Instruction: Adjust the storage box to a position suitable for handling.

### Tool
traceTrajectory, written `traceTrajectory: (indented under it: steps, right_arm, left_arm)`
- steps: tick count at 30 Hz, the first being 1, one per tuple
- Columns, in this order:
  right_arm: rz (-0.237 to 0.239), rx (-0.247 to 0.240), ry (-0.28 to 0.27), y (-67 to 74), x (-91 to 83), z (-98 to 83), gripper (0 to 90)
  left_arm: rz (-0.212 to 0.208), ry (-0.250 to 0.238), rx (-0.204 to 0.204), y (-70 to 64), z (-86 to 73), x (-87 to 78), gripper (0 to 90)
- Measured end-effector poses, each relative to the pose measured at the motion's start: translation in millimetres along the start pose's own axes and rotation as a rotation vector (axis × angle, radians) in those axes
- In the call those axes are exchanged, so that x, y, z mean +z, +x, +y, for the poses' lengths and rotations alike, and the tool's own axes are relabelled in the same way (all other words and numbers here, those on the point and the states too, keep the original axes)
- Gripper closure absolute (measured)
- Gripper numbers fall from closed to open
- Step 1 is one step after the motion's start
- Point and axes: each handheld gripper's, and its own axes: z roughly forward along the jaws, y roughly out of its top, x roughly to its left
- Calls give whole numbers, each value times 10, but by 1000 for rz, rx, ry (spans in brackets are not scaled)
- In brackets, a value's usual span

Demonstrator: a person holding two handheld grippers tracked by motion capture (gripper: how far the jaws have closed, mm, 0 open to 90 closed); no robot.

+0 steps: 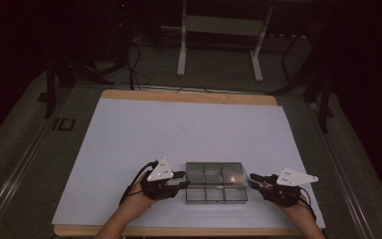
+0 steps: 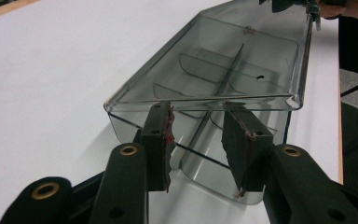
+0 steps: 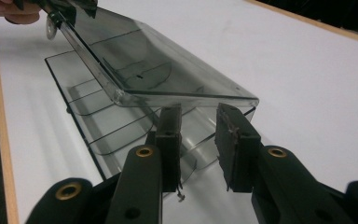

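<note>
A clear plastic box (image 1: 216,182) with divided compartments lies near the front of the white table. Its lid (image 2: 214,60) is tilted up over the base (image 2: 121,126), raised along the side nearest the person, as the lid (image 3: 168,60) and base (image 3: 84,116) also show in the right gripper view. My left gripper (image 1: 184,179) is at the box's left end. Its jaws (image 2: 198,109) are open, with the tips just under the lid's end rim. My right gripper (image 1: 252,180) is at the right end, also open (image 3: 199,109), tips below the lid's rim. Neither gripper's pads press on anything.
The white tabletop (image 1: 179,124) stretches wide behind and beside the box, with a wooden edge (image 1: 179,231) at the front. A white metal stand (image 1: 219,30) and cables are on the dark floor beyond the table.
</note>
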Motion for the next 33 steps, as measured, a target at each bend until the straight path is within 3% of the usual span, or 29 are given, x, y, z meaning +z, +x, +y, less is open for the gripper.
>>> traceTrajectory:
  steps: [25,33]
  right_arm:
    - [-45,-32,-53,-73,110,203,716]
    - [-72,-30,-81,-102,143,255,764]
  left_arm:
    - [50,-63,14,57,190,5,656]
    - [120,-99,-4,85,226,8,743]
